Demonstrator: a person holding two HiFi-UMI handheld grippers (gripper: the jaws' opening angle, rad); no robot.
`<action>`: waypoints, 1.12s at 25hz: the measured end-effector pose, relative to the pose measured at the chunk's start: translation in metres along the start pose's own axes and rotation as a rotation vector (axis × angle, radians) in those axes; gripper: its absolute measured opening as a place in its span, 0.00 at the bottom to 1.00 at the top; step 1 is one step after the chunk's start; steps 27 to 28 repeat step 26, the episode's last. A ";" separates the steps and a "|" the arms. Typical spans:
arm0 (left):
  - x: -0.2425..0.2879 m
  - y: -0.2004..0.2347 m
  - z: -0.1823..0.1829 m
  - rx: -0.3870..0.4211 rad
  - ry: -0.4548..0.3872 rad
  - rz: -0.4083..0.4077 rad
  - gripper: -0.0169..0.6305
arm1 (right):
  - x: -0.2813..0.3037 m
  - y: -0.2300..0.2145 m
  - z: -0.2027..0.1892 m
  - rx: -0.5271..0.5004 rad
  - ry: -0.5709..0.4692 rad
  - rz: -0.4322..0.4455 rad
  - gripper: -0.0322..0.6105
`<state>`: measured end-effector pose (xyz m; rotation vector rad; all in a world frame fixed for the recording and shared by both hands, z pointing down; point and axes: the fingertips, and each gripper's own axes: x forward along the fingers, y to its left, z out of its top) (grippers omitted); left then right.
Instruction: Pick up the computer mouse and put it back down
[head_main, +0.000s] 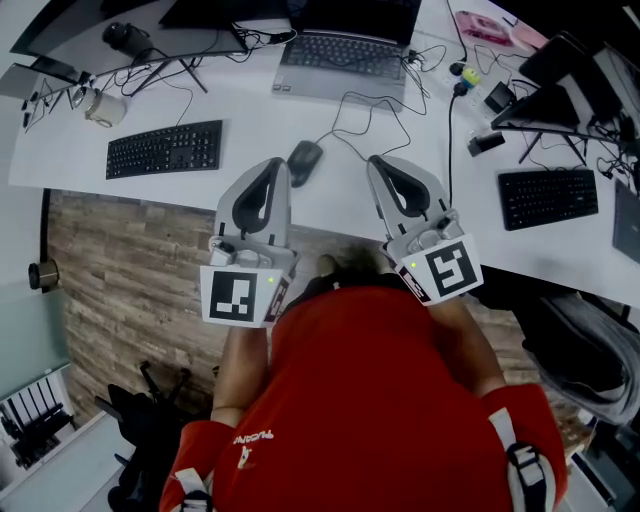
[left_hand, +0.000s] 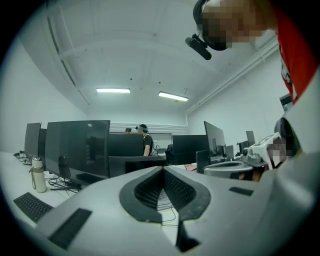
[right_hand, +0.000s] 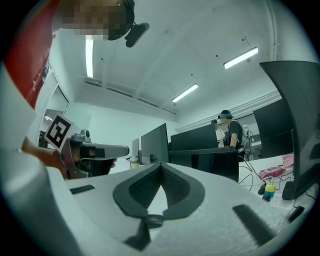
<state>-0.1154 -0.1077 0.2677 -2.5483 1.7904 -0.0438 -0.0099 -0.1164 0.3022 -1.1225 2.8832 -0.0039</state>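
In the head view the computer mouse (head_main: 304, 160) lies on the white table (head_main: 250, 110), just right of the tips of the left hand-held gripper (head_main: 277, 168) and not gripped. The right hand-held gripper (head_main: 381, 163) hangs farther right, apart from it. Whether the lift is yet to come or already done, I cannot tell. If it is to come, the left jaws must part and settle astride the mouse's sides. The mouse is a dark, smooth, low dome, probably slick, so a square grip on its flanks seems wise. In the left gripper view the dark ribbed pads (left_hand: 147, 187) meet at their tips, clenched on nothing, with no mouse in sight. In the right gripper view the same ribbed pads (right_hand: 145, 189) are likewise clenched and empty.
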 end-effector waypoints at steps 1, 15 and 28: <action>0.000 -0.001 0.000 -0.001 -0.001 -0.003 0.04 | -0.001 0.000 0.000 -0.002 0.000 -0.001 0.05; 0.000 -0.006 -0.001 -0.012 -0.001 -0.005 0.04 | -0.006 -0.001 0.001 -0.006 0.004 -0.002 0.05; 0.001 -0.008 0.001 -0.005 -0.001 -0.004 0.04 | -0.007 -0.003 0.001 -0.001 0.002 -0.001 0.05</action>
